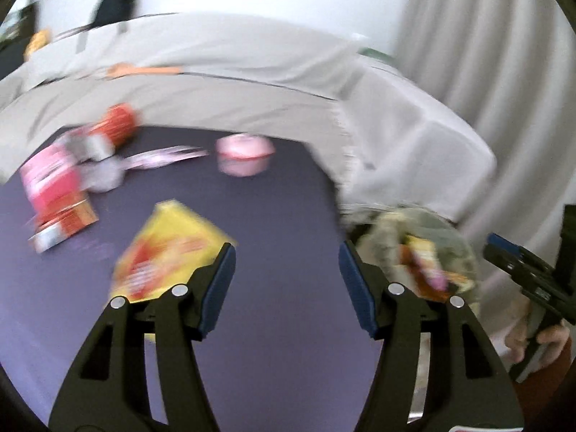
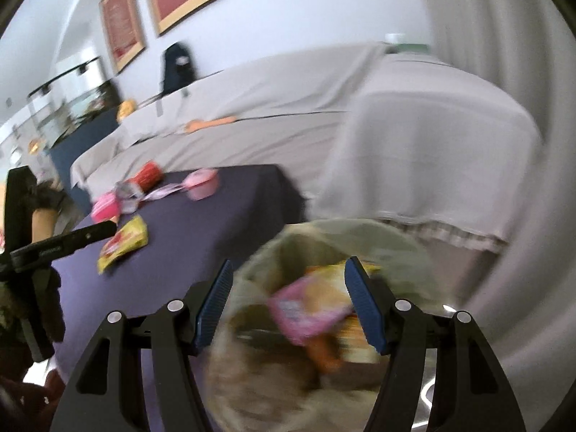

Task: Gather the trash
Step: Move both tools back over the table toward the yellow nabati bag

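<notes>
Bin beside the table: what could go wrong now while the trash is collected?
1. The bin looks quite full; its pink packet sits high and might slip out.
2. The left gripper is open and empty, so the yellow packet remains on the table.
3. Both views are blurred, so a grasp could miss.

Both black grippers carry blue-padded jaws and silver pivot screws (image 1: 396, 288).

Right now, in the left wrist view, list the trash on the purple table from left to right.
Pink packet → red can → yellow snack bag → pink cup.
</notes>
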